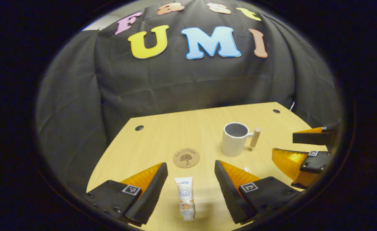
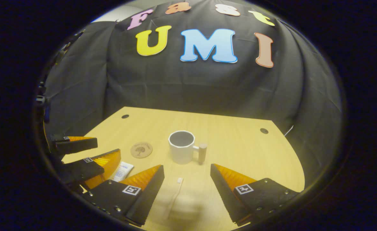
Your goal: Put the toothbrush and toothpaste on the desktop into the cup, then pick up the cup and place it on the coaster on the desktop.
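A: Where's the toothpaste (image 1: 185, 199) rn?

B: Flat on the worktop (image 1: 188, 128), near edge, lying lengthwise between the left tool (image 1: 191, 189) fingers. Not touching either one. Jaws are spread wide, holding nothing.

A: And the toothbrush (image 2: 173, 199)?

B: Same deal on the other side. It lies flat on the worktop between the right tool (image 2: 187, 189) fingers, head pointing far, toward the cup (image 2: 182, 147). Right tool is wide too, nothing held.

A: So the step in hand is the pick-ups, I'd guess. Tips?

B: IMO come straight down w/ the tube centred, close across its width near the middle so it doesn't swing. The brush is thin and low, so fingertips likely need to get right down to the worktop before closing, else it may slip out.

A: The cup, anything in it?

B: Looks empty inside, far as I can see. Upright, handle sticking out to the right, standing mid-worktop, far of both tools.

A: Coaster (image 1: 186, 157)?

B: Round one, left of the cup and apart from it, just far of the tube. Nothing on it. Drop things in upright-ish so the cup doesn't tip, prob. brush head up.
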